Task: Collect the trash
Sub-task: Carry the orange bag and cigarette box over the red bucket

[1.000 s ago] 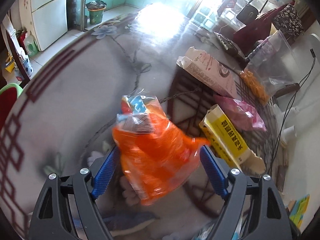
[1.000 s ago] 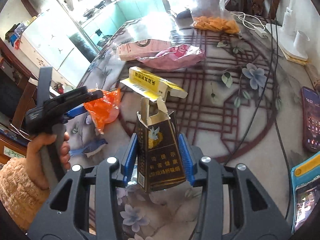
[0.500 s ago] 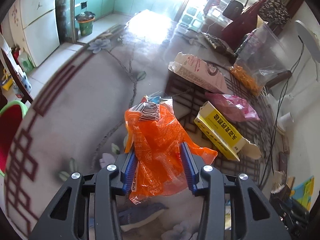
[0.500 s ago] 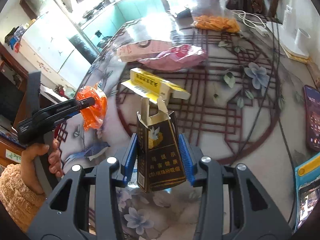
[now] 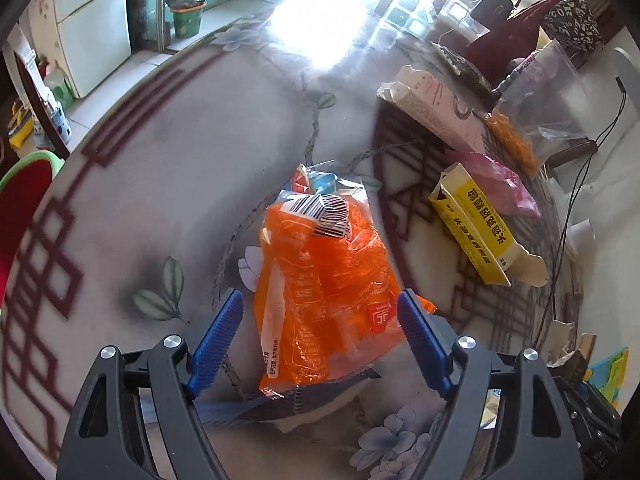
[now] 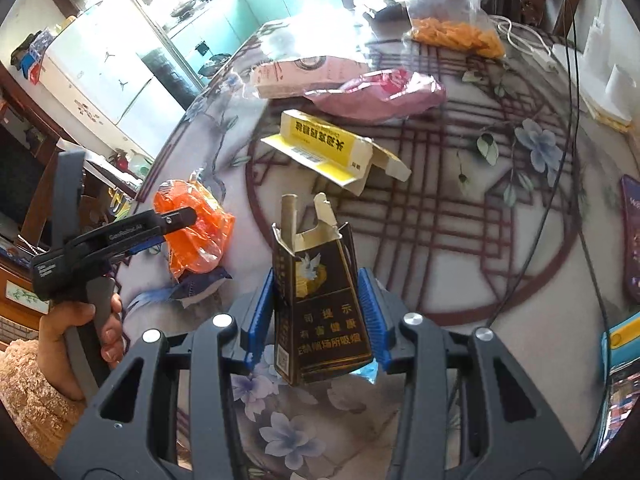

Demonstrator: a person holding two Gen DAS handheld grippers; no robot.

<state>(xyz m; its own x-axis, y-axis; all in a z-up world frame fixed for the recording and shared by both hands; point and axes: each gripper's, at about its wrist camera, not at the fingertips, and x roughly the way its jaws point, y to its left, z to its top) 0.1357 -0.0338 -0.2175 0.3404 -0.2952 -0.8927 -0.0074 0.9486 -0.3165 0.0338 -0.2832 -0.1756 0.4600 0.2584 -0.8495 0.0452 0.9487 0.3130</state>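
Note:
My left gripper [image 5: 320, 316] is open, its blue pads standing clear on either side of an orange plastic wrapper [image 5: 324, 292] that lies on the table over a dark blue wrapper [image 5: 296, 400]. The orange wrapper also shows in the right wrist view [image 6: 196, 232], under the left gripper [image 6: 176, 220]. My right gripper [image 6: 316, 312] is shut on a dark, opened cigarette pack [image 6: 320, 300] and holds it upright above the table. A yellow carton [image 5: 476, 228] lies open on the table; it also shows in the right wrist view [image 6: 324, 144].
A pink plastic bag [image 6: 376, 92], a pink-white box [image 6: 296, 76] and a clear bag of orange snacks [image 6: 452, 32] lie farther back on the round patterned table [image 5: 160, 184]. A phone [image 6: 630, 236] and cables [image 6: 576, 160] lie at the right. A green bin [image 5: 186, 14] stands on the floor.
My left gripper was shut on the orange wrapper half a second ago; its jaws have opened and the wrapper now rests on the table. The right gripper still holds the cigarette pack.

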